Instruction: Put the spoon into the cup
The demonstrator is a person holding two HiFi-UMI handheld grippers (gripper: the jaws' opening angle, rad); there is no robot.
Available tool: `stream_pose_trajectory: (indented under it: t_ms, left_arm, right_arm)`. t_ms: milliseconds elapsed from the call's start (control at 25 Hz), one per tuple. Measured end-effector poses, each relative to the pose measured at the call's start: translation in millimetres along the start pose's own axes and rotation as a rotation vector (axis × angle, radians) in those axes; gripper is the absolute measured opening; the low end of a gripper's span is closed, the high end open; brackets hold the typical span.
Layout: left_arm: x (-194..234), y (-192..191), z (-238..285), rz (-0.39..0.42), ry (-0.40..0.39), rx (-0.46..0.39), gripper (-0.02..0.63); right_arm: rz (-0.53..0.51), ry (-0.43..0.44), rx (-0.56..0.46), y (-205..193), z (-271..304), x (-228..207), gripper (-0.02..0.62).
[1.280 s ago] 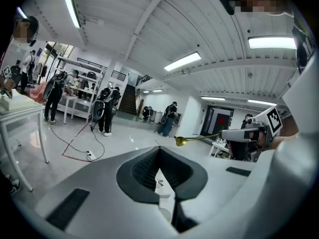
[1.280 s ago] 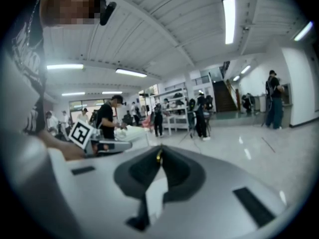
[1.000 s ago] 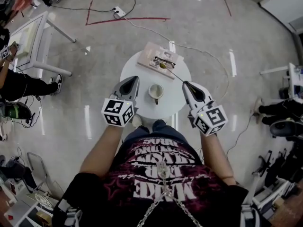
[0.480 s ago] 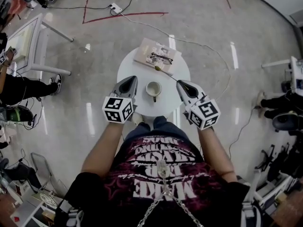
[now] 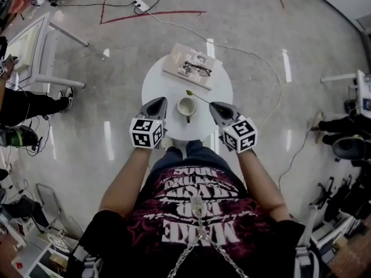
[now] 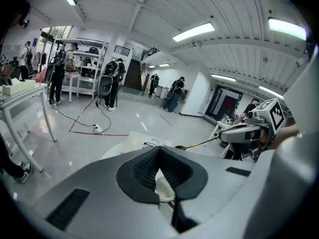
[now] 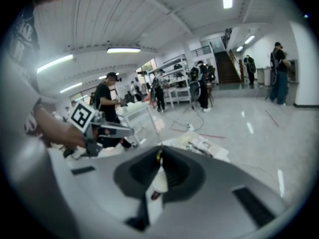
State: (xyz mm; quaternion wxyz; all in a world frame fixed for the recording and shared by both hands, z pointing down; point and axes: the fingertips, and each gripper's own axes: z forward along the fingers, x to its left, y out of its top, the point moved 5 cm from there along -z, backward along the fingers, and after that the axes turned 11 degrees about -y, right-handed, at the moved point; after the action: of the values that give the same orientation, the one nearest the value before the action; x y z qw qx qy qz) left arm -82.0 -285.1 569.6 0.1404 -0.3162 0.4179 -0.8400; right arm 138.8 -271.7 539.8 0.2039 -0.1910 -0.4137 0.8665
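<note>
1 slender, perhaps metal spoon [image 5: 199, 97] near round cup [image 5: 186, 107].

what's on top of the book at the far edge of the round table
A pair of dark-framed glasses lies on the book, near its middle. Nothing else shows on it. The patch of cover beneath the glasses is hidden.

table [image 5: 159, 84]: cup [image 5: 186, 108] sits near your edge | book [image 5: 177, 64] behind it at the far edge, glasses [image 5: 197, 69] on top | your left gripper [image 5: 159, 101] left of cup, right gripper [image 5: 214, 106] right | spoon [image 5: 200, 97] slants from right gripper to just behind cup
</note>
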Motion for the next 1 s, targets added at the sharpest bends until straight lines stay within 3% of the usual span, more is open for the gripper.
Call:
stream_pose_trajectory:
  t_ms: [520, 1000]
  left_arm:
    - [8, -59, 34, -0.041, -0.04, 0.151, 0.025]
    - [11, -107, 47, -0.085, -0.05, 0.293, 0.025]
  right_arm:
    - [-0.055, 0.011, 0.202, -73, 39, -7, 0.035]
    - [0.024, 0.023, 0.319, -101, 69, -12, 0.035]
